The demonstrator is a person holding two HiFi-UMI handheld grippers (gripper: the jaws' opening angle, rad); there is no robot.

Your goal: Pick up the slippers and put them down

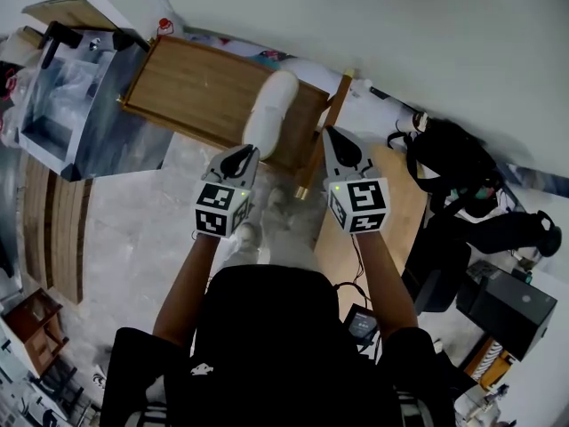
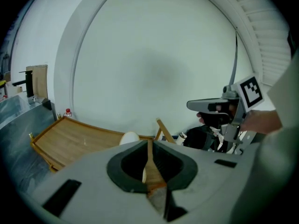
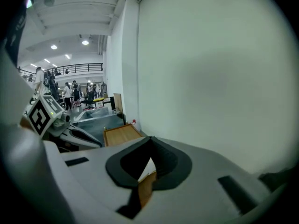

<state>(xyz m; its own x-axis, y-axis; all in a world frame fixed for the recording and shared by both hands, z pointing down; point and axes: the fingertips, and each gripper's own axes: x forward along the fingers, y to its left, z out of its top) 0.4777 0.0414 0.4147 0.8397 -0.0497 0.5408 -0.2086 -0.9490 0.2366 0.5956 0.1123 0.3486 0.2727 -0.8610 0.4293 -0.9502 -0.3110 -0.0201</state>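
One white slipper (image 1: 271, 114) lies on the right part of a low wooden table (image 1: 196, 83) against the wall. Its rounded end shows just past the jaws in the left gripper view as a slipper (image 2: 130, 137). My left gripper (image 1: 252, 150) hangs just in front of the slipper, shut and empty. My right gripper (image 1: 328, 133) is level with it to the right, beside the table's end post, also shut with nothing in it. Both jaw pairs meet at their tips: left gripper (image 2: 149, 142), right gripper (image 3: 150, 139). No second slipper is clearly visible.
A grey metal cabinet (image 1: 71, 105) stands left of the table. A red-capped bottle (image 1: 163, 27) sits at the table's far corner by the white wall. A wooden board (image 1: 396, 212), a black backpack (image 1: 449, 163) and a black box (image 1: 507, 305) lie to the right.
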